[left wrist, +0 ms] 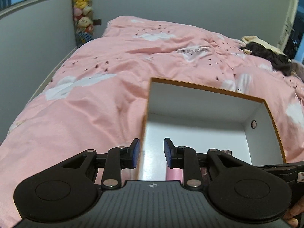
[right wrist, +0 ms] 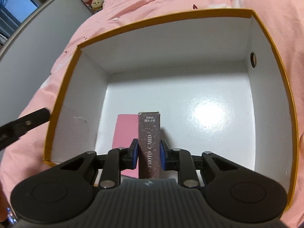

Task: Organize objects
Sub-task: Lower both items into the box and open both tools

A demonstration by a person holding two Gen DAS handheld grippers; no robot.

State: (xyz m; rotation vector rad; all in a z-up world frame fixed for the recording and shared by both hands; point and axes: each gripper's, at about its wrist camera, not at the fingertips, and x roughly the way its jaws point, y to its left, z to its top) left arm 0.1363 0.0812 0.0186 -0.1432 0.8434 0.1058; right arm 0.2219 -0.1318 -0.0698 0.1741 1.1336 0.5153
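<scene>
A white box with an orange rim (right wrist: pixel 62 96) lies open on a pink duvet. My right gripper (right wrist: pixel 148 154) is shut on a dark sparkly "PHOTO CARD" box (right wrist: pixel 149 142) and holds it inside the white box, near its front left. A pink flat box (right wrist: pixel 126 133) lies on the floor of the white box just left of it. My left gripper (left wrist: pixel 151 153) is open and straddles the left wall of the white box (left wrist: pixel 146 117) near its front corner. The pink box (left wrist: pixel 173 173) shows below its right finger. The left gripper also shows in the right wrist view (right wrist: pixel 24 123).
The pink duvet (left wrist: pixel 95 104) covers the bed all around the box. A dark and cream bundle (left wrist: pixel 266 52) lies at the bed's far right. Plush toys (left wrist: pixel 83 5) stack in the far corner. A grey wall and a window run along the left.
</scene>
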